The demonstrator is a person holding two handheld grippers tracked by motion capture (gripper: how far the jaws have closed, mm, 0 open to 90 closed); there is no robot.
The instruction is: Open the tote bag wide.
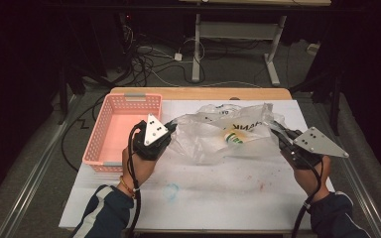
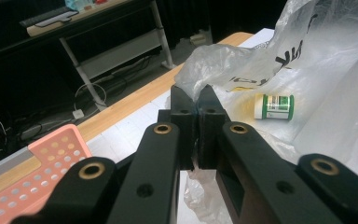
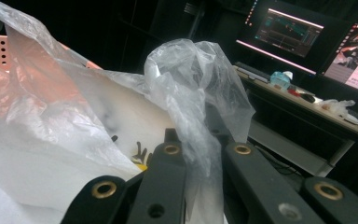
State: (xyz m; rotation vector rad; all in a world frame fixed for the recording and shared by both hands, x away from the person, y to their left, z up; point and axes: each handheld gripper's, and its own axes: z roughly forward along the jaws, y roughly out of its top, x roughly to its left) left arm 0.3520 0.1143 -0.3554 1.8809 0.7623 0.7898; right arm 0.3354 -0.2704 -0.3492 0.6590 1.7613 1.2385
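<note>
Black jaws of my left gripper [image 2: 196, 100] fill the bottom of its own view, squeezed tight together with a bit of the clear plastic bag [image 1: 218, 134] pinched between them. My right gripper [image 3: 200, 144] has its jaws clamped on the bag's other edge; in its view a twisted handful of the film bunches up out of the jaws.

So the bag is stretched between my two tongs over the middle of the white table [image 1: 218, 193], left edge at one gripper, right edge at the other. It has some dark lettering printed on it. Inside, lying on its side, is a small white jar with a green label [image 2: 274, 107], sitting on the bag's lower layer roughly midway between the grippers.

Just to the left of my left hand [image 1: 138, 166] is a pink perforated basket [image 1: 101, 134], resting on the table's left edge and not touching the bag as far as I can tell. Beyond the table's far wooden edge there's a dark floor with a tangle of cables [image 1: 149, 59] and the white legs of another desk [image 1: 196, 49]. My right gripper's view also catches a couple of lit monitors [image 3: 289, 35] off in the background.
</note>
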